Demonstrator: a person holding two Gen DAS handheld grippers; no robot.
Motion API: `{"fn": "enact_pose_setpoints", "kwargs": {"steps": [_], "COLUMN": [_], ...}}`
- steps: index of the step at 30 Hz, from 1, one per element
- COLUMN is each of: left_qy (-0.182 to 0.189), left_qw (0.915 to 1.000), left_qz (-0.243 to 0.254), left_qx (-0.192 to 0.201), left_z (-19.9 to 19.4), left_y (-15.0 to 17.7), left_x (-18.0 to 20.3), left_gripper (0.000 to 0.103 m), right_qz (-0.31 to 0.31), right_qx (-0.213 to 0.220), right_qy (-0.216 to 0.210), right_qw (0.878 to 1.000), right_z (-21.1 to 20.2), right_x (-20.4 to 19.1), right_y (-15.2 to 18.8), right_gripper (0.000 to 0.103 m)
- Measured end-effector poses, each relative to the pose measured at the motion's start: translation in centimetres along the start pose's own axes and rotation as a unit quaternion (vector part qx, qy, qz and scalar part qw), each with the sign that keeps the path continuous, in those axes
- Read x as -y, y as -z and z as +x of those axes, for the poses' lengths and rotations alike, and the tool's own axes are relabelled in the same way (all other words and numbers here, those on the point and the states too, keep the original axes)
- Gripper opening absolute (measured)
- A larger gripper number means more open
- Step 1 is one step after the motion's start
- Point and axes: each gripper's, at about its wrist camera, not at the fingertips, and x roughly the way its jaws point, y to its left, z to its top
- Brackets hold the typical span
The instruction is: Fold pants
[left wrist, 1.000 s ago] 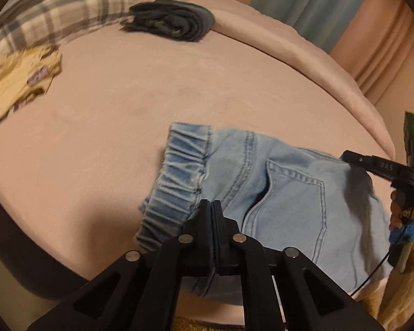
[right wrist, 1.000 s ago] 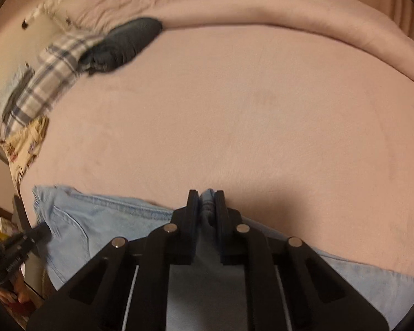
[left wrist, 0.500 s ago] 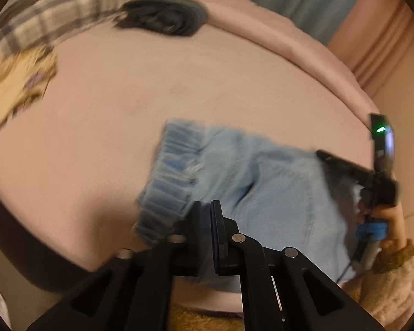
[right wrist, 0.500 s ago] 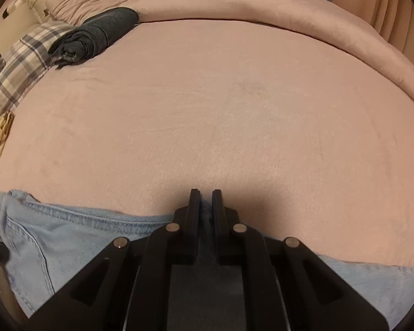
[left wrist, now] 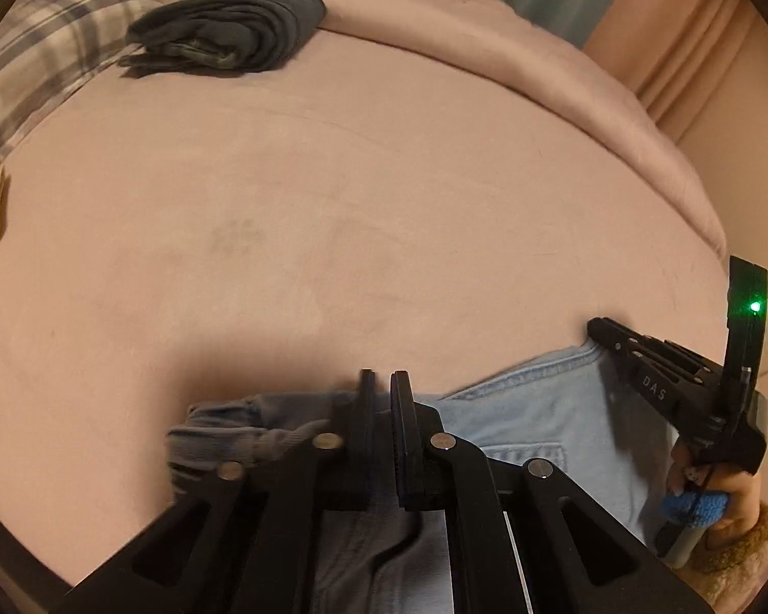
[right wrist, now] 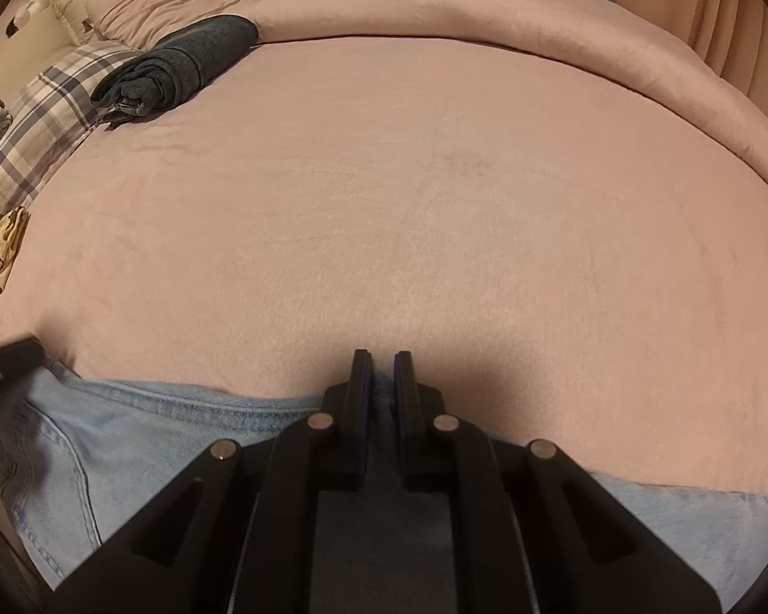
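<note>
Denim, pale blue: the jeans lie at the near edge of the pink bed. My left fingers pinch the fabric by the elastic waistband; my right fingers pinch the far edge. Next, I judge, comes carrying both pinches over together to fold.

Left claw carried jeans waistband toward right claw.
</note>
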Motion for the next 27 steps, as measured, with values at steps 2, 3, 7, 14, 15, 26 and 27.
{"fn": "enact_pose_setpoints", "kwargs": {"steps": [2,3,7,14,15,26,27], "left_qy": [0.019,0.027,0.005,-0.015,-0.011,0.064,0.044], "left_qw": [0.9997,0.9994,0.9997,0.9993,0.9992,0.9978,0.9990], "left_qz": [-0.015,-0.020,0.003,-0.008,-0.021,-0.001,-0.001], "left_qx": [0.006,0.008,0.022,0.033,0.032,0.017,0.011], "left_z": [-0.8,-1.2,-2.6,-2.3,-2.6,-5.7,-5.0], "left_y": [0.8,1.2,2.2,2.3,2.4,5.5,5.7], "left_x": [-0.6,-0.9,-0.5,-1.7,-1.7,1.1,1.2], "left_gripper": [0.006,0.006,0.006,0.006,0.006,0.006,0.006], "right_qz": [-0.004,-0.006,-0.008,-0.008,-0.009,-0.020,-0.022], "right_qx": [0.001,0.001,0.000,0.004,0.004,0.008,-0.001], "right_qy": [0.002,0.003,0.005,0.010,0.012,-0.060,-0.074], "right_qw": [1.000,1.000,1.000,1.000,1.000,0.998,0.997], "right_z": [0.0,-0.1,0.0,0.1,0.1,-5.4,-5.2], "right_x": [-0.1,-0.2,-0.2,-0.3,-0.3,-1.1,-1.5], "right_y": [0.1,0.1,0.0,0.1,0.0,1.1,1.5], "right_gripper": [0.009,0.009,0.008,0.007,0.008,0.029,0.028]}}
